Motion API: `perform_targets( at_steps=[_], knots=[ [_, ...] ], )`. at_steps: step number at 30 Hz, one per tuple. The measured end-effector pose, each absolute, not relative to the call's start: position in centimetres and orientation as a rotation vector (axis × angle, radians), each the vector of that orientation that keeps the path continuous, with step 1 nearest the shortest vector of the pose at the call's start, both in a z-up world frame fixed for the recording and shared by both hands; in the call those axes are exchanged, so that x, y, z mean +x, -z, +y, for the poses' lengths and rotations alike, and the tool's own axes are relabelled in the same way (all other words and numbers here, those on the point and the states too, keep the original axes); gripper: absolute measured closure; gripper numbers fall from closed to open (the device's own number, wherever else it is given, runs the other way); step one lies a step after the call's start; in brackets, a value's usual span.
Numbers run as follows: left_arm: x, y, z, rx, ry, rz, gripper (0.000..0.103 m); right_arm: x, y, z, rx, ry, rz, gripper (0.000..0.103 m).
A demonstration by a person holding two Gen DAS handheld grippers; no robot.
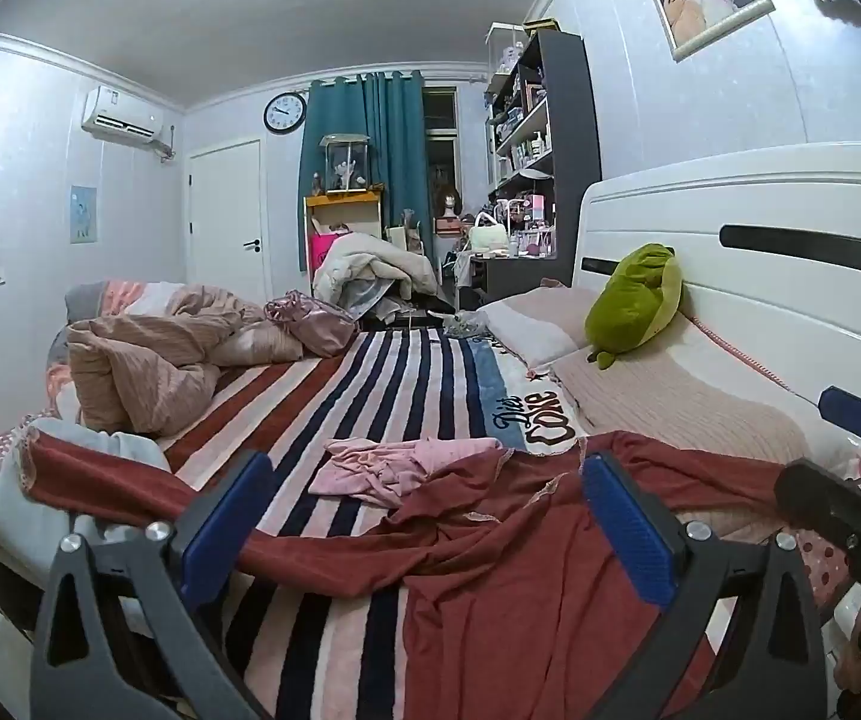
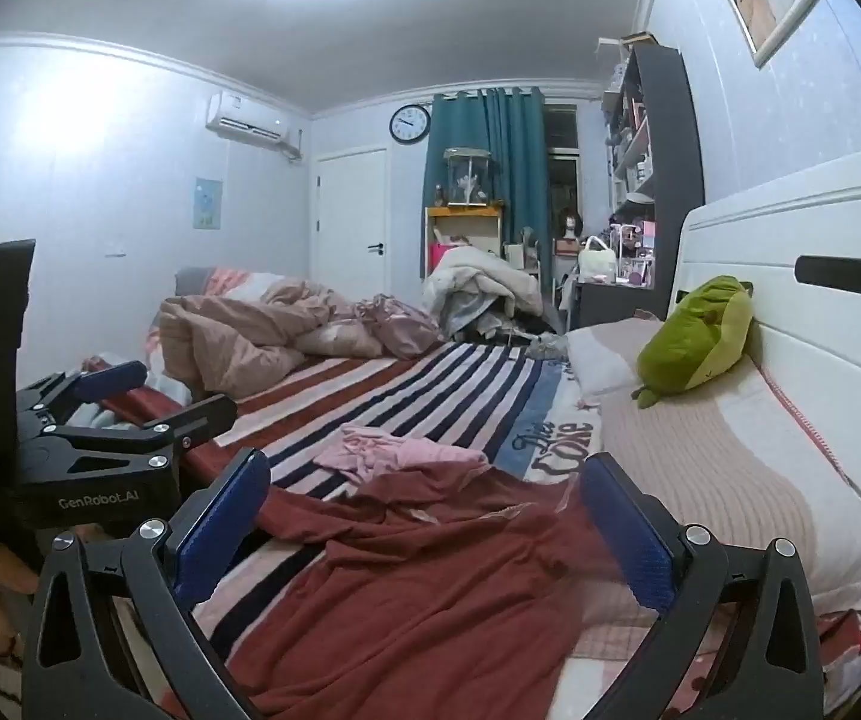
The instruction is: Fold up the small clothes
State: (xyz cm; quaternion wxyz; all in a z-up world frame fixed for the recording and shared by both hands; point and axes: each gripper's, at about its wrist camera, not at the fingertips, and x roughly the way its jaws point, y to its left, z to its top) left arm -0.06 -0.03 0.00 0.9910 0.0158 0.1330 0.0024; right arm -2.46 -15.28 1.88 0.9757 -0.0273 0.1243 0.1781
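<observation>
While both grippers are hovering low over the bed, the left gripper [image 1: 424, 528] is holding its blue pads spread wide, gripping nothing, and the right gripper [image 2: 424, 534] is standing equally wide apart. A dark red garment [image 1: 490, 564] is lying rumpled across the lower centre of both views, directly under the jaws, on a striped blanket [image 1: 382, 384]. A small pink garment [image 1: 394, 468] is sitting crumpled just beyond it, mid-frame. The fold seems not yet begun; next, each gripper likely needs to be pinching an edge to flatten the cloth. Only the right wrist view is showing the left gripper's whole body, at lower left.
</observation>
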Motion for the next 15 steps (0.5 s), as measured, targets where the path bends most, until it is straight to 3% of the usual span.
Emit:
perform_targets(
  at_steps=[15],
  knots=[
    [-1.4, -1.2, 0.2, 0.004, 0.035, 0.261, 0.001, -2.9, -2.0, -15.3, -0.045, -0.348, 0.227, 0.0]
  ],
)
